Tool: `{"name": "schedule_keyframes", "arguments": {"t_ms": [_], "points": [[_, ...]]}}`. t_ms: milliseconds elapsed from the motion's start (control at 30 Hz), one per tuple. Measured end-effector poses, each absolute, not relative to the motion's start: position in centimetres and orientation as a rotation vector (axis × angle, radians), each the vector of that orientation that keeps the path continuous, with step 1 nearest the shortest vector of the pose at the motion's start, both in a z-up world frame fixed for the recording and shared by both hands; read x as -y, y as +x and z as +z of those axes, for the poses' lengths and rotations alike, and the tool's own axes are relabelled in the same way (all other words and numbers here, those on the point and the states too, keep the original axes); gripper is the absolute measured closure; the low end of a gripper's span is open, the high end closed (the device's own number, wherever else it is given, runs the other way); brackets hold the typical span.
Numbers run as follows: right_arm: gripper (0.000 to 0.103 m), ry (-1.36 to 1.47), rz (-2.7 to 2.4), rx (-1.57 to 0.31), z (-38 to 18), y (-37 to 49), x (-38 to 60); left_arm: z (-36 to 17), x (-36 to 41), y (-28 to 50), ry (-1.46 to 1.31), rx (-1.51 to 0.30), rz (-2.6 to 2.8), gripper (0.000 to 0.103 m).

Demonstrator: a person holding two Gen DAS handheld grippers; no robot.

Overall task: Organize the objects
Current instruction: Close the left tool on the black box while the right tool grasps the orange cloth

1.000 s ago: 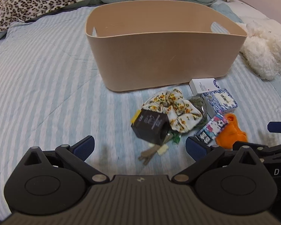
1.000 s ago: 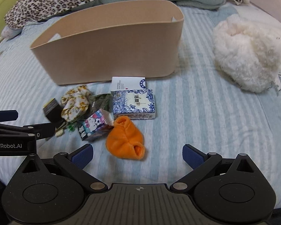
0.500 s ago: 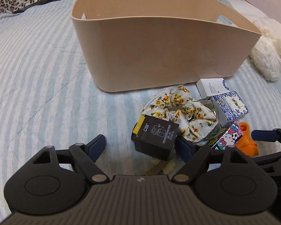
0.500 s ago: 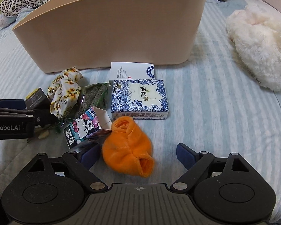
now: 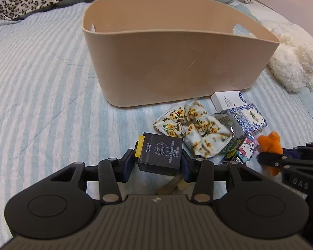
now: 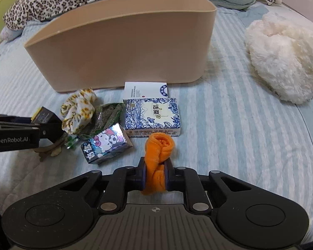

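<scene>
Orange fleece is bunched tight between the pads of the right gripper [image 6: 154,174], so the orange cloth [image 6: 158,156] is clamped, its rolled end poking forward just short of the blue-and-white tissue pack [image 6: 153,115]. Over on the other side, the left gripper [image 5: 158,163] squeezes the black box [image 5: 159,155] from both flanks, yellow tab showing at its left edge. Right beside that box lies the floral scrunchie [image 5: 193,126], and a cartoon-print carton [image 6: 105,145] sits on the striped bedspread [image 6: 229,125] between scrunchie and cloth. A white card box [image 6: 146,89] rests against the foot of the tan basket [image 5: 177,62], which stands open just behind the whole cluster. A fluffy white plush [image 6: 285,58] lies off to the right, well apart.
</scene>
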State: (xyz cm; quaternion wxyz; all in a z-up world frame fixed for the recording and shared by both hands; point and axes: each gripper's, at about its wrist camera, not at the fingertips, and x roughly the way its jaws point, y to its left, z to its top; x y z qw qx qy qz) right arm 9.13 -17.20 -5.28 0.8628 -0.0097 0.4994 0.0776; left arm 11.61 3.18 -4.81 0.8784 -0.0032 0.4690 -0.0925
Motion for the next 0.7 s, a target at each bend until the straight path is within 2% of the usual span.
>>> {"name": "schedule_keyframes", "arguments": {"t_ms": [433,700], "points": [[0.089,0.024,0.196,-0.881,2.2,9.0,20.0,2.5,-5.3,9.5,-0.023,-0.832,-0.155,0.056],[0.089,-0.038,0.207,-0.747,6.7,11.3,19.0,6.0,-4.6,12.2,0.019,-0.737,-0.126,0.056]]}}
